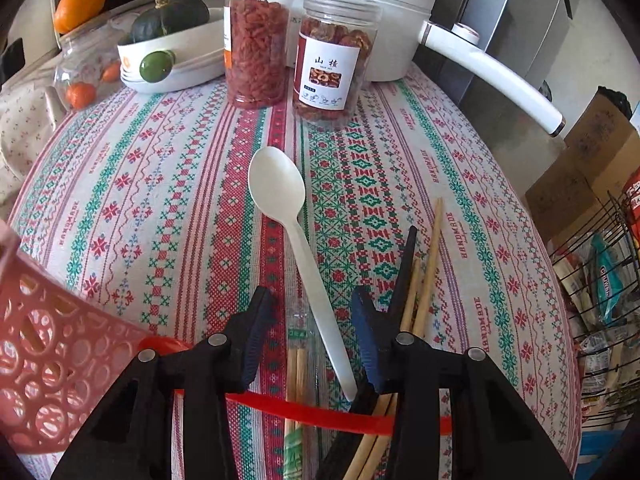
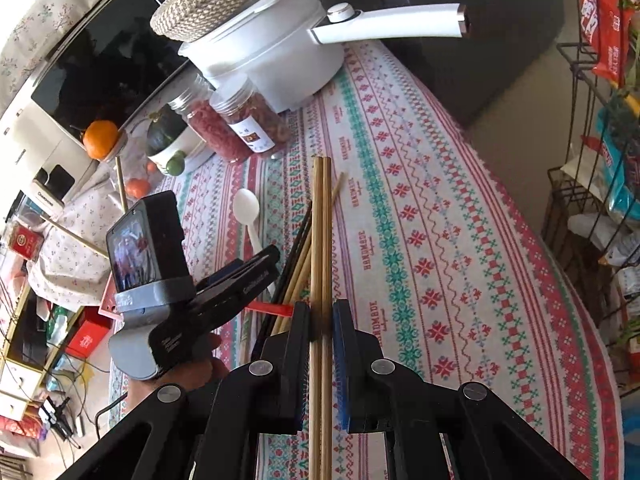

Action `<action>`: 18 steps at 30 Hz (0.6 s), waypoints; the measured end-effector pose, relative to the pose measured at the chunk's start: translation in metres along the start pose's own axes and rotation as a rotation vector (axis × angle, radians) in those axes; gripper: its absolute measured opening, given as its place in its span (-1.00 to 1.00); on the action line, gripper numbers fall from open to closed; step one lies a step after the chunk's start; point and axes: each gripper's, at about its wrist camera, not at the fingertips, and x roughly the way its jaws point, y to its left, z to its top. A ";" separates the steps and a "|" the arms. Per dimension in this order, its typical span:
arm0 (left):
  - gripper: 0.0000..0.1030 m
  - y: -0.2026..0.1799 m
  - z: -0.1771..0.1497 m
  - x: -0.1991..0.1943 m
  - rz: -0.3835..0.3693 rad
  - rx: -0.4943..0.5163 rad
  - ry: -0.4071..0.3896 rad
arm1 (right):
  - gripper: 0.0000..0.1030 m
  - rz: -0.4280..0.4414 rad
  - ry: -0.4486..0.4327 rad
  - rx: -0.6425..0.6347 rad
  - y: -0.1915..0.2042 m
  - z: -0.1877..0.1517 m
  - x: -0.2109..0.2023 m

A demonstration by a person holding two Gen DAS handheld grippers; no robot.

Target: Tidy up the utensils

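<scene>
Now right hand-held gripper (image 2: 321, 322) clamps bamboo chopsticks (image 2: 321, 240), long axis pointing forward; left hand-held gripper (image 1: 316, 312) wide.

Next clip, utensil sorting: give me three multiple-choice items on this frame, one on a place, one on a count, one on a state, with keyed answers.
1. Where does the white spoon lie?
A. on the patterned tablecloth
B. inside the white pot
C. in the red basket

2. How many clear jars of dried red food stand by the pot?
A. one
B. two
C. four

3. What is the right hand-held gripper doing?
A. open, holding nothing
B. shut on a spoon
C. shut on a pair of brown chopsticks

Key: 1 A, its bowl and handle rest on the cloth; 2 B, two jars stand side by side; 3 C, both sticks sit clamped between the pads.
</scene>
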 end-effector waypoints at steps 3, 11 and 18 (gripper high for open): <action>-0.75 -0.002 0.000 -0.001 -0.019 0.048 0.018 | -0.82 0.000 0.009 -0.002 0.001 0.000 0.003; -0.81 -0.017 -0.027 -0.052 -0.174 0.167 0.043 | -0.82 -0.024 -0.019 0.010 0.001 0.005 0.001; -0.91 -0.009 -0.055 -0.108 -0.276 0.258 0.086 | -0.82 -0.025 -0.047 0.020 0.005 0.007 -0.003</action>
